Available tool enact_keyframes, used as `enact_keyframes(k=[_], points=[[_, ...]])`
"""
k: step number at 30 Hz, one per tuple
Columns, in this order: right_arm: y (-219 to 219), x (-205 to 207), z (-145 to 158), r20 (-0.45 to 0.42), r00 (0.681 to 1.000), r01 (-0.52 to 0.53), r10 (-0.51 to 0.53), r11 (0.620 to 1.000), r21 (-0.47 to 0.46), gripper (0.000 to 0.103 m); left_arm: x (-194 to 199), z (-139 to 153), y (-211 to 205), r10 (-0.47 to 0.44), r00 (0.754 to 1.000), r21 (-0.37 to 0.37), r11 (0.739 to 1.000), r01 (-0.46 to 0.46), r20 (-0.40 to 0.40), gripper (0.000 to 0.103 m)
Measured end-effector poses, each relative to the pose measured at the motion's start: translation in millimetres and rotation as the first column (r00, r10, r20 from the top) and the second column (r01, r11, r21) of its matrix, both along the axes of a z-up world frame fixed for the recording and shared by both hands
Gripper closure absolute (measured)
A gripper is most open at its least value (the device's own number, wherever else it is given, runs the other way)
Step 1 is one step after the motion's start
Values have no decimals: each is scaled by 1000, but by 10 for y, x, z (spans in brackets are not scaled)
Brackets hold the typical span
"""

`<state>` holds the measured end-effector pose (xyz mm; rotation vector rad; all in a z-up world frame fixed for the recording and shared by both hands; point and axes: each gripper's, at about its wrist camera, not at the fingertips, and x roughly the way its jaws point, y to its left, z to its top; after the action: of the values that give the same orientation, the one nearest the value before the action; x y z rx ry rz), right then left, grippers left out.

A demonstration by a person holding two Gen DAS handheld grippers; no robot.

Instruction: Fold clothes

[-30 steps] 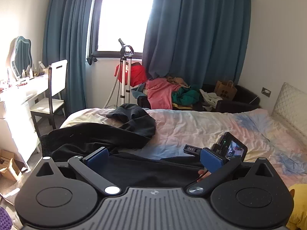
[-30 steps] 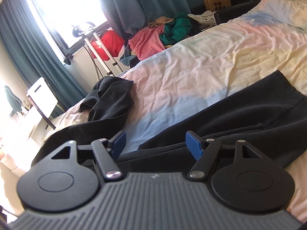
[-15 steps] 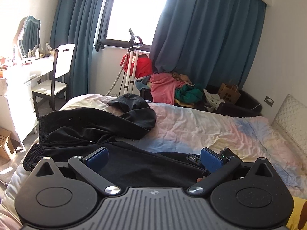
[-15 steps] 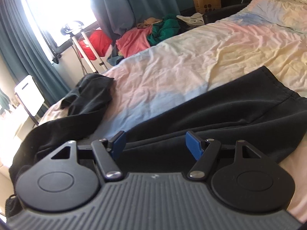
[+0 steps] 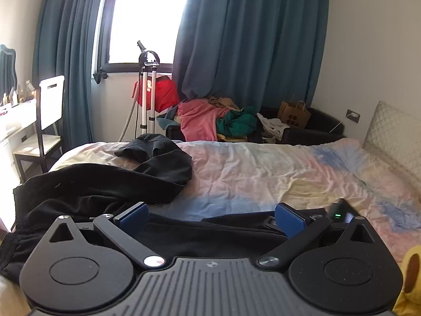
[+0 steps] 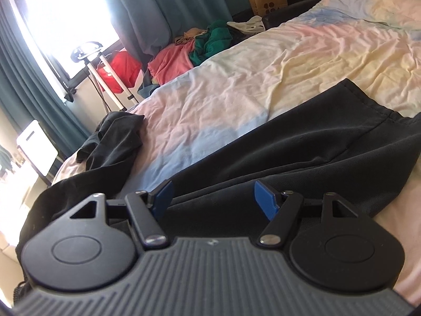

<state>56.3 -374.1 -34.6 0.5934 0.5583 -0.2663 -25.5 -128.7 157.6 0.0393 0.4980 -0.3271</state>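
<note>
While a brown paper bag (image 5: 294,113) stands at the far side of the room, its contents out of sight, the black trousers (image 6: 302,142) lie spread over the pastel bed sheet (image 6: 263,73) in the lower half of both views. Their long axis runs from lower left to the hem at centre right in the right wrist view. A second black garment (image 5: 155,155) lies bunched at centre left of the left wrist view. Both the left gripper (image 5: 210,217) and the right gripper (image 6: 211,197) stand wide apart over the trousers, gripping nothing. Compared with a second ago, the right gripper sits lower and nearer the cloth, and the small screen at the left view's lower right has dropped mostly behind the blue fingertip (image 5: 289,220).
</note>
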Motion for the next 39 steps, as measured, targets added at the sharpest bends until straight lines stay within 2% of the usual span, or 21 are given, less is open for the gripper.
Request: enact_keyframes(k=[4,5,6,8,11,14,16,18,19,20,21,22,24,26,29,32,36,39], points=[[-69,-22,-20,27,999,38,-38,999,-3,32,1097,-700,-323,-10,1000,180,984,11,-9,1],[-80,-10,-34,31,998,48,-48,999,-11,32,1404,-870,-395,-7,999,207,978,15,-37,4],[-93,15,-60,32,998,57,-56,998,-19,32,1721,-1029,-460,0,997,217,976,18,-82,12],[-112,96,-128,30,998,63,-62,997,-32,32,2331,-1325,-587,22,990,245,969,14,-141,16],[-113,297,-211,55,997,61,-56,994,-94,31,3127,-1628,-750,69,994,315,948,-40,-83,16],[-114,498,-294,79,996,61,-49,986,-155,31,3843,-1805,-924,96,994,335,939,-76,-44,16],[-117,628,-364,87,995,59,-44,982,-181,32,4246,-1957,-1095,106,994,390,916,-94,-9,15],[-133,735,-460,80,996,61,-47,981,-185,32,4599,-2134,-1258,111,994,472,876,-98,1,18],[-142,784,-518,78,996,57,-44,982,-179,32,4745,-2216,-1310,119,993,507,856,-99,-8,24],[-150,835,-574,70,997,51,-40,984,-170,32,4864,-2293,-1336,132,991,536,838,-98,-27,37],[-159,885,-627,57,998,40,-32,986,-160,32,4983,-2370,-1362,147,988,565,820,-96,-45,44],[-171,932,-675,45,999,31,-25,988,-150,32,5047,-2397,-1363,154,987,565,820,-96,-56,48],[-216,990,-729,26,999,37,-33,990,-137,32,4977,-2279,-1317,131,991,514,853,-91,-42,86],[-262,1002,-735,26,998,53,-50,990,-127,32,4874,-2135,-1269,102,995,461,884,-81,-21,94],[-286,913,-674,57,996,80,-73,989,-123,32,4553,-1773,-1134,-2,999,382,924,-12,36,96],[-255,793,-575,81,994,88,-78,987,-136,32,4125,-1289,-911,-144,985,291,950,111,95,97],[-171,593,-377,122,988,112,-91,979,-171,32,3599,-614,-481,-334,926,143,940,311,179,97],[-101,461,-239,158,982,135,-104,969,-204,32,3360,-229,-89,-398,888,18,914,405,232,96]])
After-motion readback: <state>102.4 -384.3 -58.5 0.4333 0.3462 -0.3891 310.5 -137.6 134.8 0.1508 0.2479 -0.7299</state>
